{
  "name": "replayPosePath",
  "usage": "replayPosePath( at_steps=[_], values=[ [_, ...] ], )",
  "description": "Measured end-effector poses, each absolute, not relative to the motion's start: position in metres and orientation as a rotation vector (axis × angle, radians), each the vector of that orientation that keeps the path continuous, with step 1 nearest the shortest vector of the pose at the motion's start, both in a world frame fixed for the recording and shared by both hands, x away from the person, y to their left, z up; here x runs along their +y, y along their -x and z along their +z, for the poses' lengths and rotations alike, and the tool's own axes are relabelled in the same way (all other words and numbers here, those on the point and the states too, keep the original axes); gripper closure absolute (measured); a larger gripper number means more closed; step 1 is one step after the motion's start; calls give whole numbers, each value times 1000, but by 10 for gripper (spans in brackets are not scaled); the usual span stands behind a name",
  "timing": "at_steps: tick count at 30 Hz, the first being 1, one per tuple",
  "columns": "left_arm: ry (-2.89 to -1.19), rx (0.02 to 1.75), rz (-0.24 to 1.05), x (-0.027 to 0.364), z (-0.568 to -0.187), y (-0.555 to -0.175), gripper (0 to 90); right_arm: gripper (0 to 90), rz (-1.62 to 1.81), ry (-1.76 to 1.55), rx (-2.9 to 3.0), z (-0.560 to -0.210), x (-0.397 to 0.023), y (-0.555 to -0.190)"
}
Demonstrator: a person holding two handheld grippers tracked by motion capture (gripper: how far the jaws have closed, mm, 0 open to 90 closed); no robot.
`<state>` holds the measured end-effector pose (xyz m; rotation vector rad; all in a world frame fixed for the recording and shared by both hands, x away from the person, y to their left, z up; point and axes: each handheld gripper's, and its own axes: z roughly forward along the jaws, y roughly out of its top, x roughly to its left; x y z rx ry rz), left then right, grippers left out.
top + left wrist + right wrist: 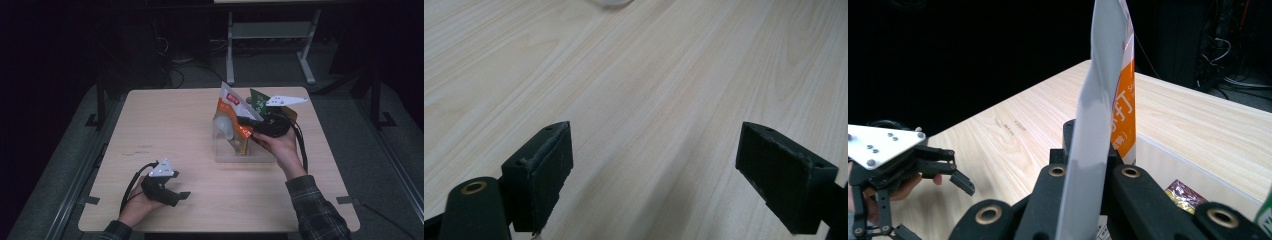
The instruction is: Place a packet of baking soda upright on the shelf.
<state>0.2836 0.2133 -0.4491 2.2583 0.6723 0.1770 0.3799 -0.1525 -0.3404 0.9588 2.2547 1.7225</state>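
High view: I have the right gripper [248,121] pinching an orange-and-white snack pouch [231,116] over a clear plastic bin [242,150] that stands right of centre on the table [170,135]; the pouch is tilted, its lower end already inside the bin's walls, and a green packet [258,102] stands in the bin behind it. The left gripper [179,197] rests near the table's front edge, well apart from the bin. Left gripper view: the jaws stand spread wide with only bare wood grain between them. Right gripper view: the jaws are pressed together on the pouch [1098,125], whose silver back and orange printed face rise edge-on from the pads; the bin rim [1198,162] runs just beside it, a dark red wrapper [1184,194] lies below, and the left gripper [948,172] is visible farther off. Judgement: to finish the placing well, I should lower the pouch until its bottom is supported, keep it clear of the near wall, and only then release, so it leans against the other packets instead of tipping over the rim.
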Motion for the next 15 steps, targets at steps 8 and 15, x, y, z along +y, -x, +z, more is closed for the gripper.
replayPosePath(
  at_steps=[8, 15],
  values=[
    [-2270, 671, 172, 212, -450, -283, 146, 900, 1681, -975, 2268, -346, -151, -382],
    [-2277, 665, 172, 212, -450, -284, 146, 900, 1625, -975, 2308, -355, -143, -384]
  ],
)
